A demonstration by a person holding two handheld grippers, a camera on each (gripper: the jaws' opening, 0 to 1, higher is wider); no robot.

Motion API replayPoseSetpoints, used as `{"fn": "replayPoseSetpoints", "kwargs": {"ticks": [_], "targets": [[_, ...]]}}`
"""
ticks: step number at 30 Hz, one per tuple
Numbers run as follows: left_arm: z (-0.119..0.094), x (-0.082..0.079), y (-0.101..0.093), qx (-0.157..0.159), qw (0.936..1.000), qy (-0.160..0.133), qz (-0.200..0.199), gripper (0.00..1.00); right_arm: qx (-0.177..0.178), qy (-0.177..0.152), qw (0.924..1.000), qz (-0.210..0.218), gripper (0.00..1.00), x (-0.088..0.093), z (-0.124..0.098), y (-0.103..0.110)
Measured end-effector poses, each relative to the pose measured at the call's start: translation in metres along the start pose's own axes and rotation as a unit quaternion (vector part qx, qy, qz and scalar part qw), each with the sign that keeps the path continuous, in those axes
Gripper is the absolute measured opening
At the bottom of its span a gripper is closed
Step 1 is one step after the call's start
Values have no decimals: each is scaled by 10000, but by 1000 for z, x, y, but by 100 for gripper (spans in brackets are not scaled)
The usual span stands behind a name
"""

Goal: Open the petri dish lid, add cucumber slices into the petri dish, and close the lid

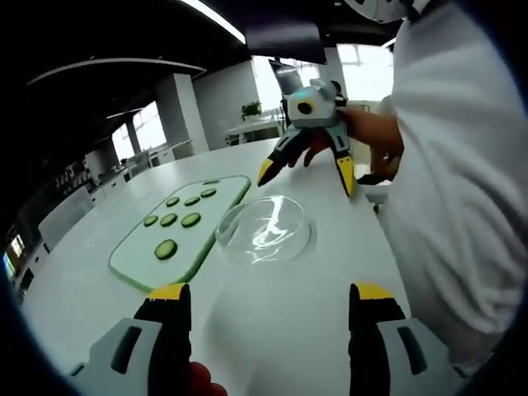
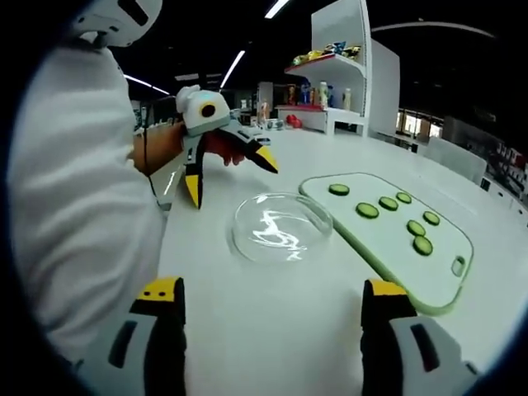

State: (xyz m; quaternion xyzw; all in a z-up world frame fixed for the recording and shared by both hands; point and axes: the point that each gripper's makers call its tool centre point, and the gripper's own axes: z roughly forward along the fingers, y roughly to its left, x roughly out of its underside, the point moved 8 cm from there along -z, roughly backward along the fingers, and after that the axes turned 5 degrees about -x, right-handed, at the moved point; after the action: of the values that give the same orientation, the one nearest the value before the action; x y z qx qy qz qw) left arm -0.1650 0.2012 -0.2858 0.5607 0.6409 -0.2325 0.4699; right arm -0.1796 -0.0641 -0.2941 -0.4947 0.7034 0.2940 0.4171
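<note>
Petri dish (image 2: 280, 227) sits lidded beside the cutting board (image 2: 396, 235) of cucumber slices (image 2: 367, 210); both grippers, left gripper (image 1: 264, 301) and right gripper (image 2: 268, 301), hover spread wide, holding nothing

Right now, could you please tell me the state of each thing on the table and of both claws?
petri dish: lid on, untouched, beside the board.
cucumber slices: flat on the cutting board, none in the dish.
cutting board: flat on the table.
left claw: open, empty.
right claw: open, empty.

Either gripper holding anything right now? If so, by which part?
Nothing held. Left gripper and right gripper both hover open above the table, near the petri dish, with no contact. Cucumber slices sit on the cutting board.
</note>
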Motion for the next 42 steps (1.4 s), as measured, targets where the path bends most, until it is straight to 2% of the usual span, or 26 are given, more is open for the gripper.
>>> {"fn": "replayPoseSetpoints", "kwargs": {"ticks": [6, 17, 27, 34, 38, 42], "targets": [[2, 1, 3, -46, 10000, -39, -61, 79, 81, -39, 9999, 85, 89, 0, 0, -3], [5, 3, 5, -77, 9997, -148, -195, 85, 85, -190, 9997, -96, 97, -4, 5, -4], [10, 2, 7, -43, 9991, -385, -148, 90, 170, -390, 9991, -77, 97, -4, 8, -9], [13, -4, 11, -114, 9980, -594, -159, 89, 15, -354, 9993, -126, 97, -6, 11, -6], [17, -3, 11, -114, 9981, -585, -138, 89, -17, -420, 9990, -148, 97, -9, 16, -7], [20, -3, 11, -105, 9983, -560, -154, 89, 41, -346, 9991, -245, 97, -8, 20, -9]]}}
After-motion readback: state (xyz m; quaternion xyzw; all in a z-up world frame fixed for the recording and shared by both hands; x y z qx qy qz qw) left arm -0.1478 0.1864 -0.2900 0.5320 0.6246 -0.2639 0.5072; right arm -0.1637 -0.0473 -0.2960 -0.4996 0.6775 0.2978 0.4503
